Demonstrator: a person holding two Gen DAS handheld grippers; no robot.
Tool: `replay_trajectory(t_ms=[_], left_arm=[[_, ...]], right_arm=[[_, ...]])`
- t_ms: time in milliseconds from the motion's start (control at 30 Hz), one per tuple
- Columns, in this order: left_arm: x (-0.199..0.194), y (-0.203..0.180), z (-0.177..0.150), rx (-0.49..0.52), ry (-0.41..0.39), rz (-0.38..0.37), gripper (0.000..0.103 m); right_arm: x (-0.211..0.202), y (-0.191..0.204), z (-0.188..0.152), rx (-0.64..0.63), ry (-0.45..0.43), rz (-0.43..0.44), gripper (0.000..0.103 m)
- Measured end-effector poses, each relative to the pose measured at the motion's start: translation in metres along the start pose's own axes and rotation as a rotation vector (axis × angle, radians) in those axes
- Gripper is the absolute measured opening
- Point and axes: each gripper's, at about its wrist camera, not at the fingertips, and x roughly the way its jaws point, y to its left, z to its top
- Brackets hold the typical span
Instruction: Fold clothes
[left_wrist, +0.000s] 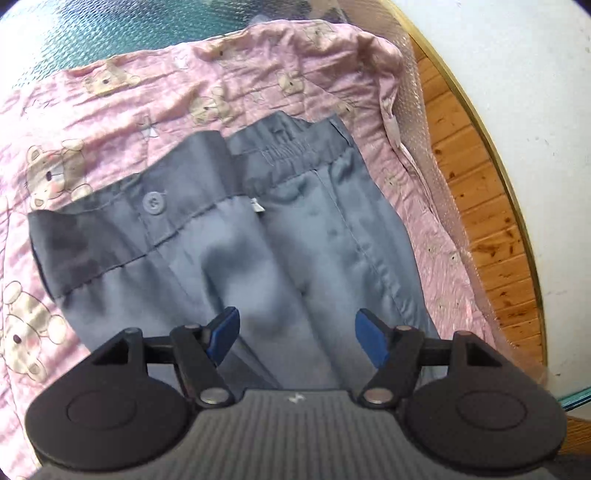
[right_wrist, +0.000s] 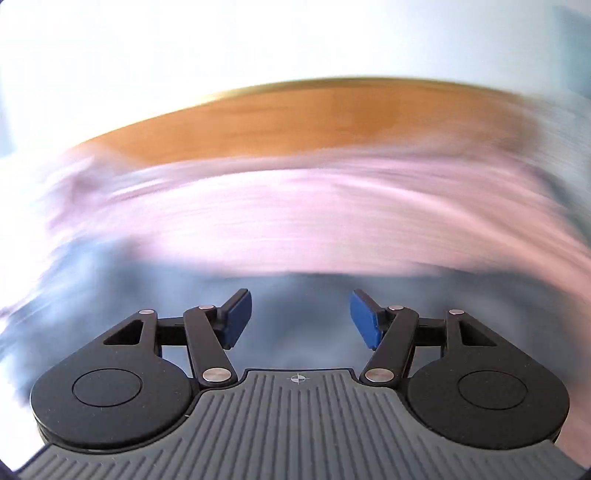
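The jaws of the left gripper (left_wrist: 297, 334) and right gripper (right_wrist: 301, 319) stand spread and empty above the grey button-waist trousers (left_wrist: 236, 236) lying on the pink bear-print cloth (left_wrist: 147, 110), so a low pinch may catch both layers.

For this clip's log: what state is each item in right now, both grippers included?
Grey trousers: spread out flat on the pink cloth, waistband away from the camera, button undone.
Pink bear-print cloth: laid out beneath the trousers, wrinkled.
Left gripper: open, empty, over the trousers.
Right gripper: open, empty; its view is motion-blurred, showing only grey and pink fabric.
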Motion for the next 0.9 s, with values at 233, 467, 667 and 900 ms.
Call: replay_trajectory(t_ms=[233,467,667,900], left_arm=[[-0.022,0.023,0.029,-0.012,-0.004,-0.054,0.074],[-0.047,0.022,0.058,-0.002,-0.042,-0.159,0.093],[0.005,0.023,0.052,0.029,0.106,-0.028,0.078],[-0.041,0.004,0.063,0.206,-0.099,-0.507,0.002]], right_arm=[[0.153,0.264,-0.015,-0.555,0.24,0.518,0.067],[0.135,0.359,-0.069,-0.973,0.166,0.367,0.0],[0.084,0.405,-0.116,-1.231,-0.054,0.253,0.0],[0.028,0.319,-0.076,-0.527,0.027,0.286,0.065]])
